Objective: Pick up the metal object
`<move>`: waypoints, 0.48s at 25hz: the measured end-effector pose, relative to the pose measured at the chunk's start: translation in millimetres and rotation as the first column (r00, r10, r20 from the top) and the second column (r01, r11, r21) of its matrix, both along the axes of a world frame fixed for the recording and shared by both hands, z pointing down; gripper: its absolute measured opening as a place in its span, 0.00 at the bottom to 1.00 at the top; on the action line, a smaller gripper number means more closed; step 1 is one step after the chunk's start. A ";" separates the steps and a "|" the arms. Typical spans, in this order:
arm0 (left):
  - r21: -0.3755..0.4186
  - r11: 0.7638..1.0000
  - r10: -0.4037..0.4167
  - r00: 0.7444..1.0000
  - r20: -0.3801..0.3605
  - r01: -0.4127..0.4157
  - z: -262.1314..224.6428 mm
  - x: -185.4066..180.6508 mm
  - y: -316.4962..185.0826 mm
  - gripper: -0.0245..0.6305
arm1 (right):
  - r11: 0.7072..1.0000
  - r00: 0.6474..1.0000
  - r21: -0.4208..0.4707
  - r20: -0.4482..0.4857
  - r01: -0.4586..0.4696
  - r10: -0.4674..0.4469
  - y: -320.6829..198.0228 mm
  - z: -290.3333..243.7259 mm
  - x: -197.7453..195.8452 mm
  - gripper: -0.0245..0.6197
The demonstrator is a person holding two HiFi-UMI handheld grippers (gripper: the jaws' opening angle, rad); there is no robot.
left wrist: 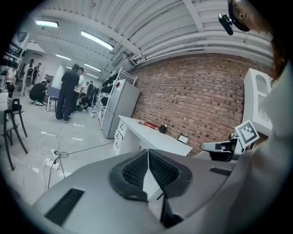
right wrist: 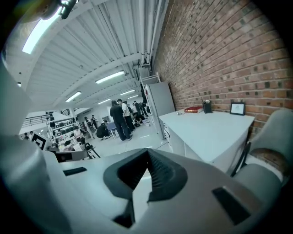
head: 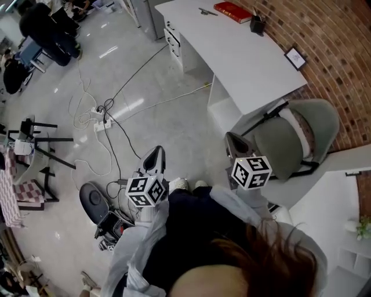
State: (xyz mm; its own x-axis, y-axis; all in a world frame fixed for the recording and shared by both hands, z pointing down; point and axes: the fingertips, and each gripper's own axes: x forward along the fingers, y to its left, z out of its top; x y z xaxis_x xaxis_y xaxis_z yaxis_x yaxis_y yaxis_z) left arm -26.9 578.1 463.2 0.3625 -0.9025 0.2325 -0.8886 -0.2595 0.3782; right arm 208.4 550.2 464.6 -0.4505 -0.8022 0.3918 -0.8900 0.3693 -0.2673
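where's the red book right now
Head view, top right of centre: the red book lies on the white desk by the brick wall, just left of a dark pen cup.

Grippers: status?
Left gripper shut, empty. Right gripper shut, empty. Metal object not made out; white desk ahead. Grey chair beside right gripper.

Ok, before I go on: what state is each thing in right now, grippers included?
Left gripper: shut, nothing between the jaws.
Right gripper: shut, nothing between the jaws.
Red book: closed, lying flat on the desk.
Pen cup: upright on the desk.
Picture frame: standing upright at the desk's back edge.
Chair: unoccupied, beside the desk.
Desk drawers: shut.
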 end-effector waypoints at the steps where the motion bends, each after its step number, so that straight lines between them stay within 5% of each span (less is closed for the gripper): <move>1: 0.002 1.000 -0.010 1.000 0.001 0.010 0.8 -0.3 1.6 0.07 | 1.000 1.000 -0.004 0.007 -0.005 0.005 0.8 2.3 2.3 0.05; 12: 0.018 0.998 -0.064 0.998 0.002 0.064 5.0 10.8 8.4 0.07 | 0.999 0.998 -0.027 0.051 0.035 -0.033 -1.2 18.6 11.2 0.05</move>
